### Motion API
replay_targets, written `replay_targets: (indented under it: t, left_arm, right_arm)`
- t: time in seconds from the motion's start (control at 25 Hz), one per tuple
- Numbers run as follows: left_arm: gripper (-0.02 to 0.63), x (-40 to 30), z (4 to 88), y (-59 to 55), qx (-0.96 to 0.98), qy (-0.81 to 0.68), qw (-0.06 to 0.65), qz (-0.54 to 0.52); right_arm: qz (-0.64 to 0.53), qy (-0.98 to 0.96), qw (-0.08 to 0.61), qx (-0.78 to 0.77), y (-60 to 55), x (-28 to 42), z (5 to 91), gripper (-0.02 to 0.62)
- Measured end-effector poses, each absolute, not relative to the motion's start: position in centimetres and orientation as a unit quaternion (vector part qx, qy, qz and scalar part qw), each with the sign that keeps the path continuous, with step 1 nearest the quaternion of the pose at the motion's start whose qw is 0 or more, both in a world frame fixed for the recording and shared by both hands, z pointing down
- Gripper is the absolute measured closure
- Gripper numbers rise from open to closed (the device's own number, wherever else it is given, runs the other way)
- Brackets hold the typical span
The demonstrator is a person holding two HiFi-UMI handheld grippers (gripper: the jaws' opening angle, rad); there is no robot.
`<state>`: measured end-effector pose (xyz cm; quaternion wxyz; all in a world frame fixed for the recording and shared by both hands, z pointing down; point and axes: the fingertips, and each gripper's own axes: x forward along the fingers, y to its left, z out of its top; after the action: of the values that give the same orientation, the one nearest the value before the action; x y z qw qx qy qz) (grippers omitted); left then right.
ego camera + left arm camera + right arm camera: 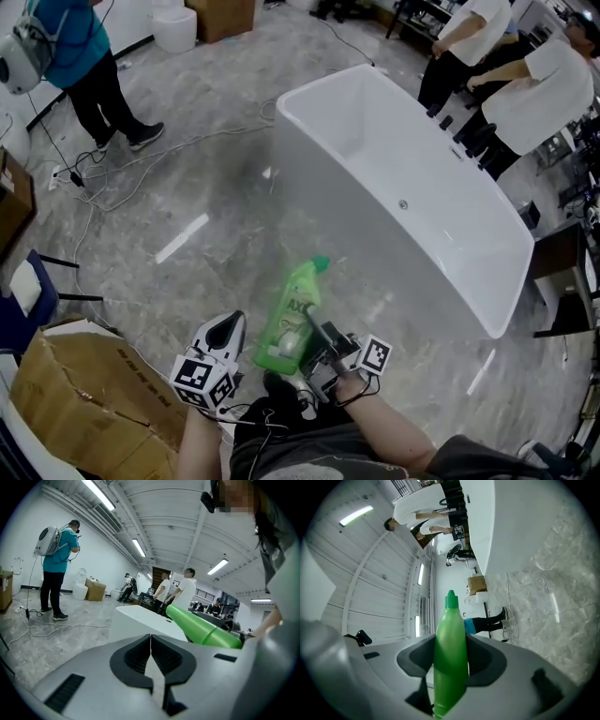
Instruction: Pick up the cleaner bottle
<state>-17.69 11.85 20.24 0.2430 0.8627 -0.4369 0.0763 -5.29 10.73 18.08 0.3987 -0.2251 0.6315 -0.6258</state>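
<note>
1. Nearest to the person, the right gripper (450, 660) had its jaws about half open, and the pads pressed on both sides of the cleaner bottle (450, 634). The bottle filled the gap between them.
2. The jaws gripped the bottle's lower body, so its long axis ran almost along the line where the gripper pointed. The base was toward the person and the green cap was away from them.
3. Just beside it, the left gripper (151, 656) had its jaws closed together with nothing between them. The bottle lay to its right, and the neck crossed that view without touching it.
4. In the head view the bottle pointed from the person's lap toward the white bathtub (375, 262), which stood well apart on the floor.
5. I judge that the pick-up was already made by the right gripper alone. Because the grip was low, the long upper part could swing, so the next move needed a steady wrist.
</note>
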Motion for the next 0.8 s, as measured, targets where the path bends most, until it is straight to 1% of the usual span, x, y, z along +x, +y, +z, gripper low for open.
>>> replay_targets:
  t: [0.16,0.32,0.56,0.8]
  left_arm:
    - [0.591,-16.2,18.3,14.7,0.864,-0.440,0.233,0.077]
    - [0.591,-13.5,16.2,17.8,0.864,-0.450,0.217,0.070]
    - [0.591,-10.2,15.1,23.5,0.855,-0.470,0.213,0.058]
    - [0.591,-6.5,14.0,29.7,0.862,-0.469,0.181,0.068]
  right_arm:
    - [-0.625,0.632,0.407,-0.212,13.5,-3.3,15.9,0.411]
    - [-0.621,0.647,0.397,-0.194,16.5,-0.7,14.1,0.411]
    - [-0.628,0.646,0.389,-0.190,22.1,3.2,13.6,0.411]
    - [-0.628,0.636,0.401,-0.199,28.4,7.1,13.2,0.411]
